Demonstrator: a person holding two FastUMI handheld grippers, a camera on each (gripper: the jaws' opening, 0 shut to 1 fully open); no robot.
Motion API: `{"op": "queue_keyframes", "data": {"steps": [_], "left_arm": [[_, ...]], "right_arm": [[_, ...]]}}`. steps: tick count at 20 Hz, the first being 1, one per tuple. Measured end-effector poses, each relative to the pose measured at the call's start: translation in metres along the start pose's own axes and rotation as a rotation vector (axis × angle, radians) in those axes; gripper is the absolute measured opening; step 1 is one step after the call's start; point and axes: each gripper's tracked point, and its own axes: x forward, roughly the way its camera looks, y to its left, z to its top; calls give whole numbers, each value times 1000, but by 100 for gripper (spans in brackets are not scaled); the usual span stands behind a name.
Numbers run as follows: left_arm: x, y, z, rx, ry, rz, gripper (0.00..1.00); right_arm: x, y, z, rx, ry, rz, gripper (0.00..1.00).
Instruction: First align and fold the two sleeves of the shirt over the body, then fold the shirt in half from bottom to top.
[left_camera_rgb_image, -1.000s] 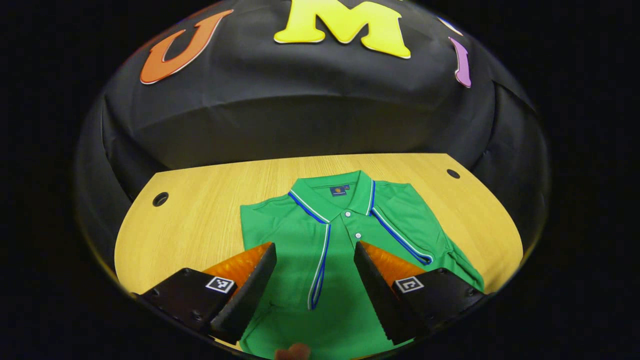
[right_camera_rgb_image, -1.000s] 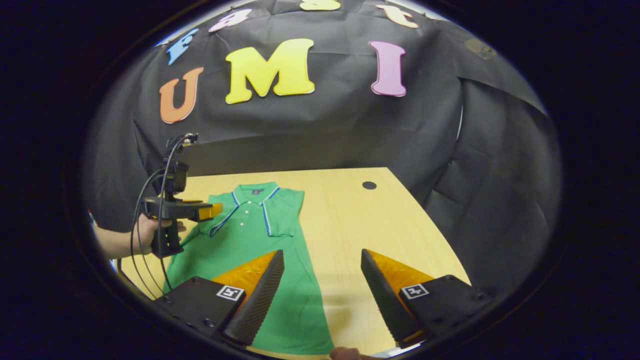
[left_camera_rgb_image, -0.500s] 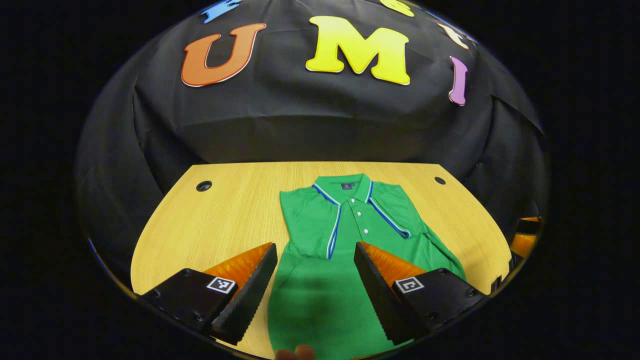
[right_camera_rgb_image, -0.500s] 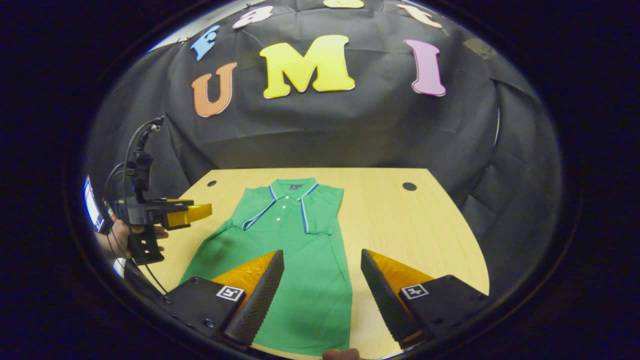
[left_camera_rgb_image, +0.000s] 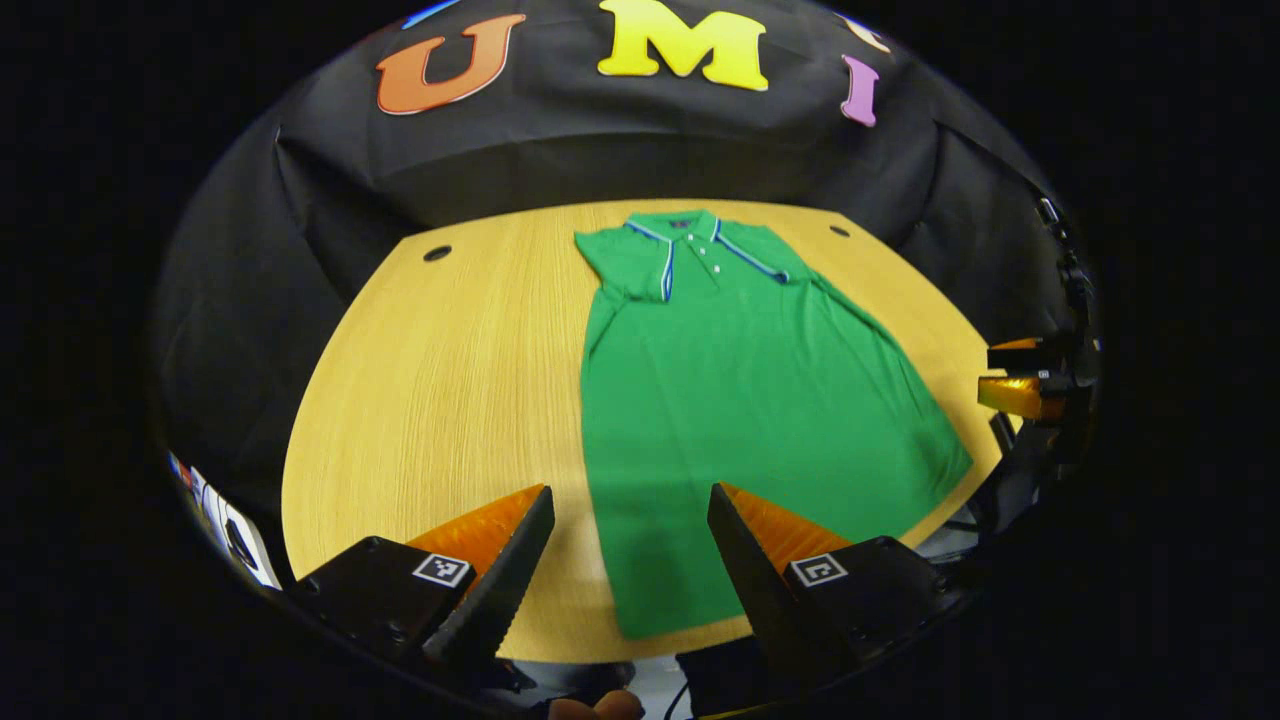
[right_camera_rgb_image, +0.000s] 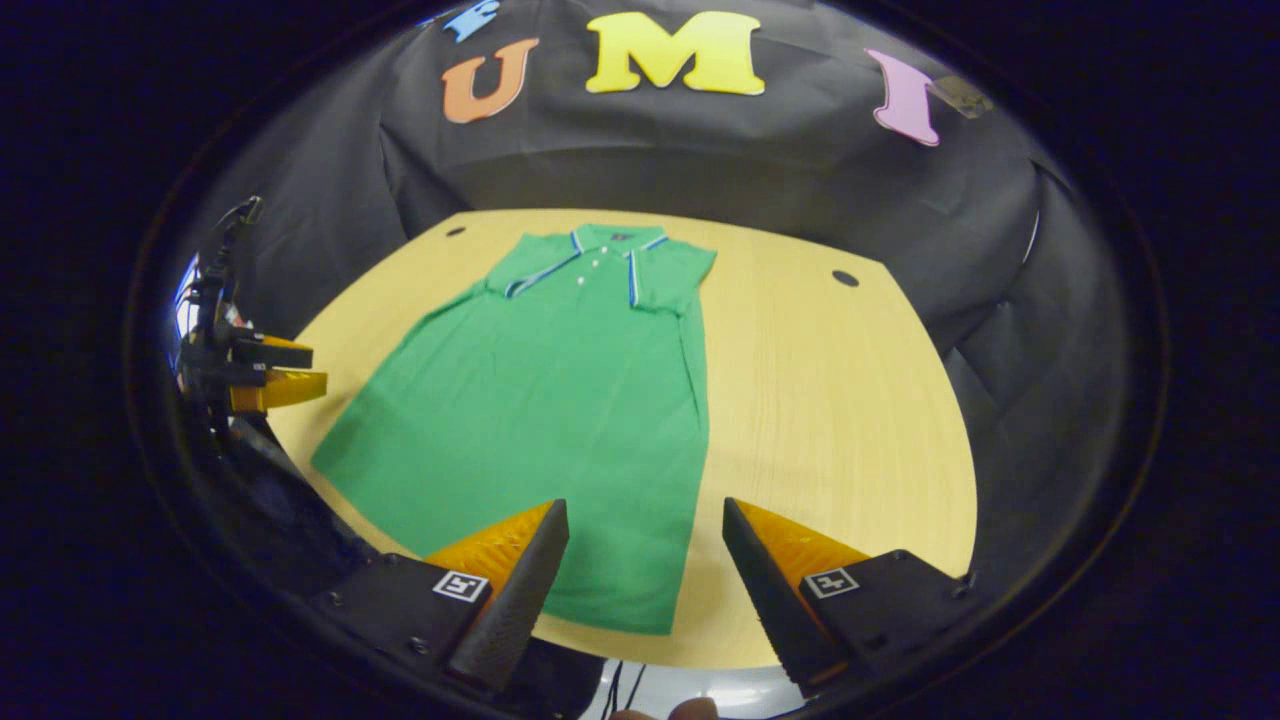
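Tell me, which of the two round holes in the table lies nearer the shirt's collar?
In the left gripper view, the hole right of the shirt on the table; the other hole sits much farther.

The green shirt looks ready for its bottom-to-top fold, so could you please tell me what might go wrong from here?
1. The green shirt has its hem at the near edge of the table; a low grab may miss the cloth or hit the wood.
2. Both the left gripper and right gripper are open above the hem; uneven pinches could skew the fold.
3. Lifting the hem could tug the folded sleeves loose.
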Motion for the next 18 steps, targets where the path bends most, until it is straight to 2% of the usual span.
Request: {"op": "queue_keyframes", "data": {"steps": [3,4,6,7,8,9,11,13,17,18], "left_arm": [[-2,-9,-49,-35,123,-32,100],[-2,-13,-55,-45,148,-37,100],[4,-17,-57,-55,173,-40,100],[11,-19,-55,-56,170,-41,100],[18,-19,-51,-54,166,-38,100],[21,-20,-54,-48,169,-41,100],[28,-20,-55,-12,172,-33,100],[27,-23,-59,36,166,-39,99],[28,-27,-61,54,163,-45,100],[28,-27,-61,53,163,-44,100]], "right_arm": [[5,2,-42,3,98,-13,94],[5,6,-53,-4,121,-7,98],[11,10,-67,-27,156,-4,94],[15,12,-73,-34,168,0,98],[20,15,-76,-42,176,2,94],[24,17,-79,-49,182,2,98],[31,17,-84,-61,202,5,98],[35,18,-80,-31,187,17,98],[34,18,-81,-22,173,35,95],[34,18,-83,-18,174,37,97]]}}
